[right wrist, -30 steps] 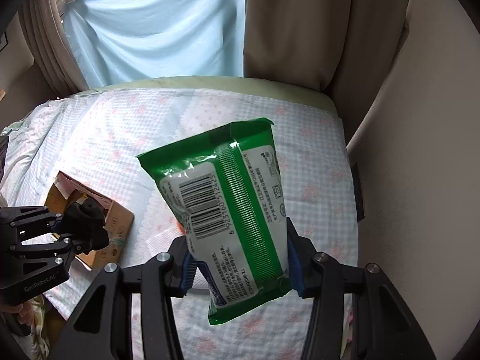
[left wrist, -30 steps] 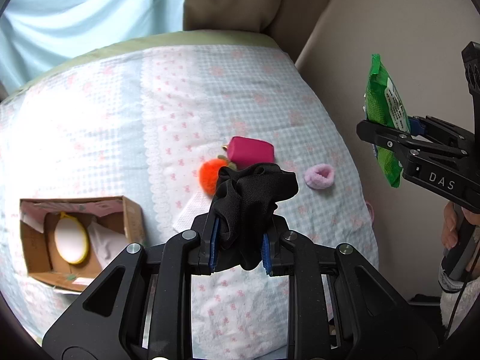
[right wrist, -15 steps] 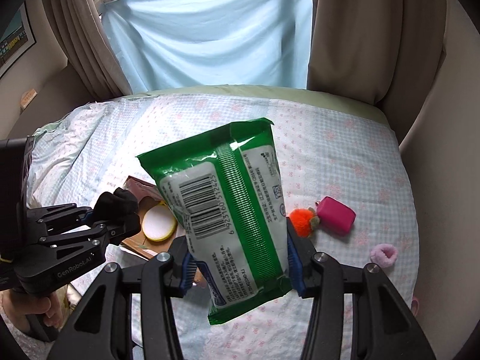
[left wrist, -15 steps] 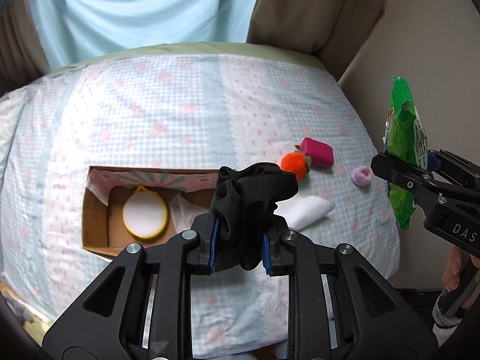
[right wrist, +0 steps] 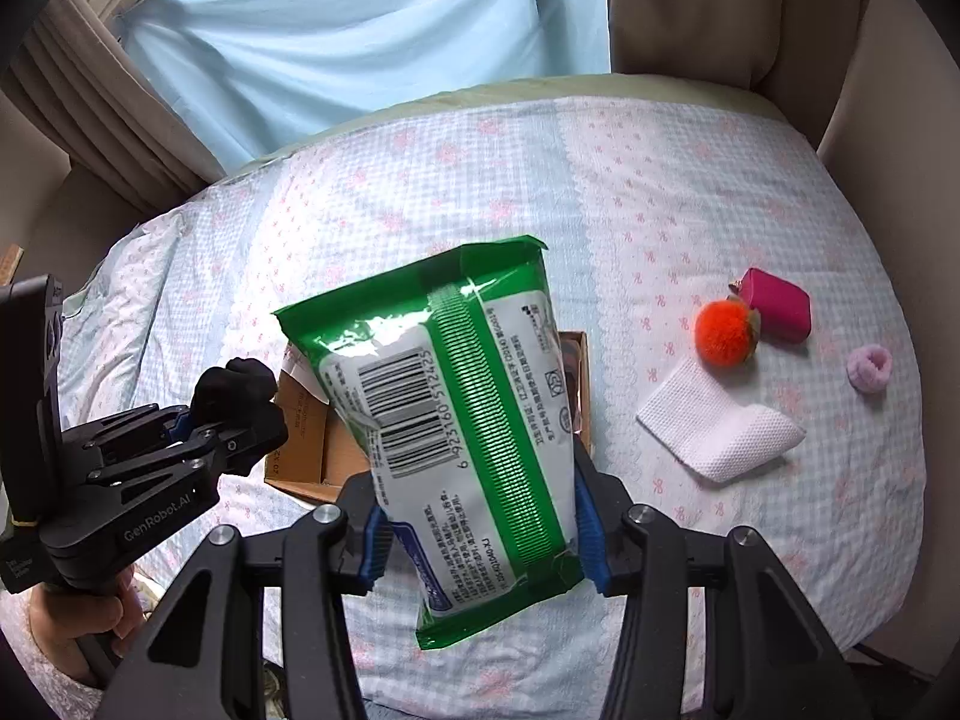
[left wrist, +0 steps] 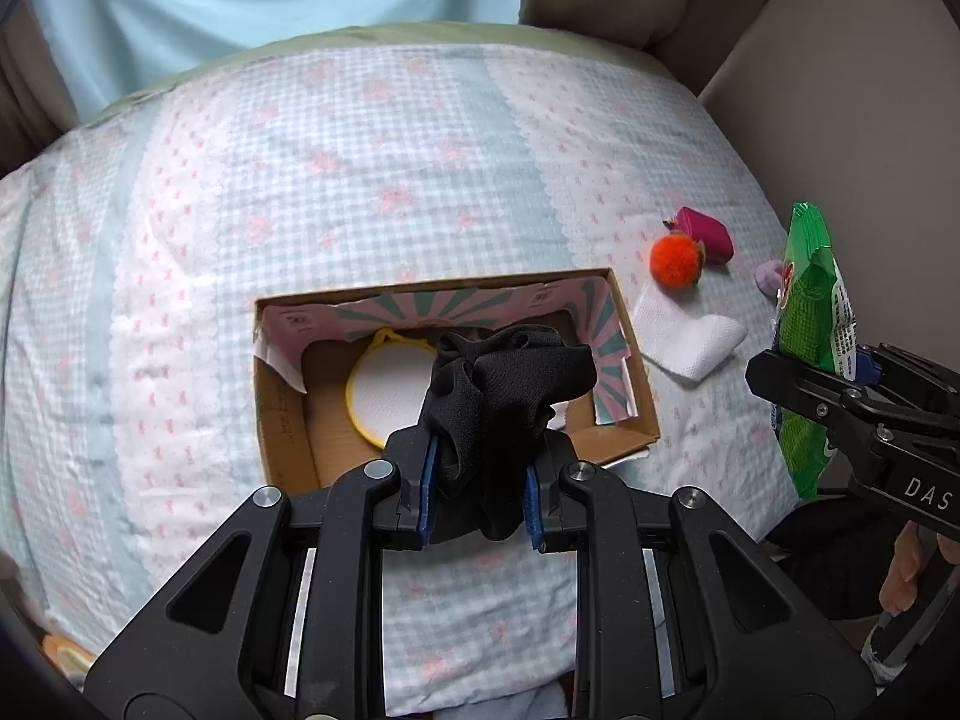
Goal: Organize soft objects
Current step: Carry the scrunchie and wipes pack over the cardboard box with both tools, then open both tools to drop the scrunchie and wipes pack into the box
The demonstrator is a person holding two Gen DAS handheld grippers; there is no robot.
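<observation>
Two grippers: left gripper clamps one black cloth, right gripper one green pack.

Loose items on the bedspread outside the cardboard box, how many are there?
4: orange fluffy pom-pom, magenta rectangular pouch touching it, pale purple hair scrunchie further right, white folded cloth nearest the box. Others may be hidden.

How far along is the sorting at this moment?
Early. Done: only a yellow-rimmed pad lies in the cardboard box. In hand: left gripper holds black cloth, right gripper the green pack. Left on the bed: orange pompom, magenta pouch, pink scrunchie, white cloth.
</observation>
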